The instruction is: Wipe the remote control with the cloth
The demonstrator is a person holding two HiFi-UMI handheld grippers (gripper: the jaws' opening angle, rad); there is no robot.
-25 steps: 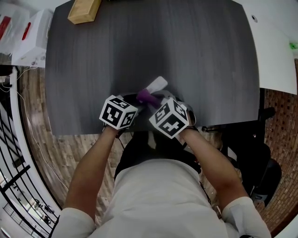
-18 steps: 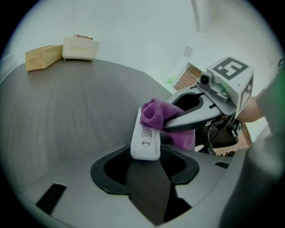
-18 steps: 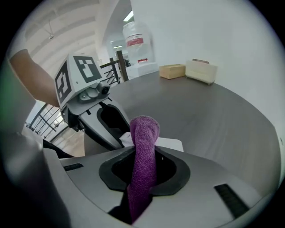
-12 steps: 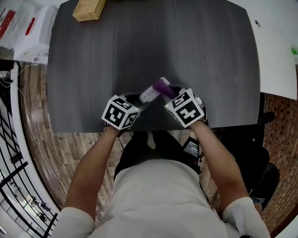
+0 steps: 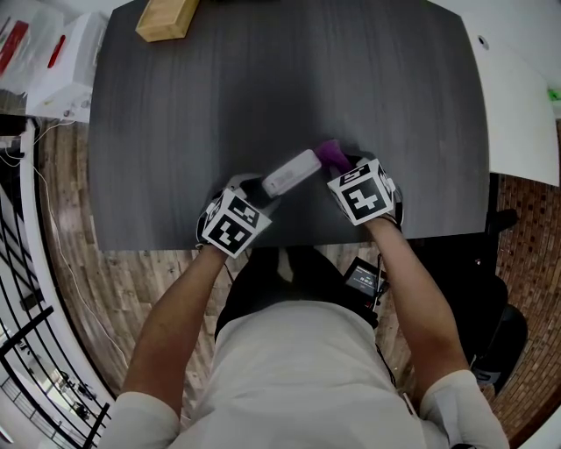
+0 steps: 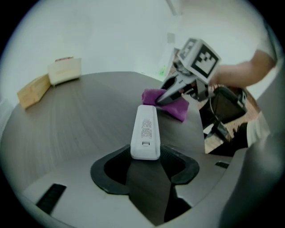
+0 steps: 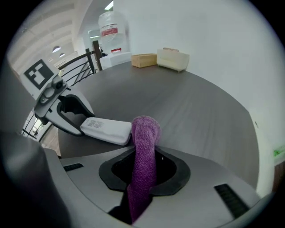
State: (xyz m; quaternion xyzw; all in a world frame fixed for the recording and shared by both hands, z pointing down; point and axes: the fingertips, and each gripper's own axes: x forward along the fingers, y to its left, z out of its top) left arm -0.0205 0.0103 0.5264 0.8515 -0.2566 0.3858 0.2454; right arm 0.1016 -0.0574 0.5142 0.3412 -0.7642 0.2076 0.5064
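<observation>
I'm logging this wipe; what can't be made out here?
Button face of the white plastic remote control: turned away in every view.
Its label print: too small, left gripper view.
Lower end of the purple cloth: hidden inside the right gripper, right gripper view.
Far end of the tan rectangular block: cut by the top edge, head view.

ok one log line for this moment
left gripper: shut on remote control | right gripper: shut on cloth | cloth at remote control's far end
</observation>
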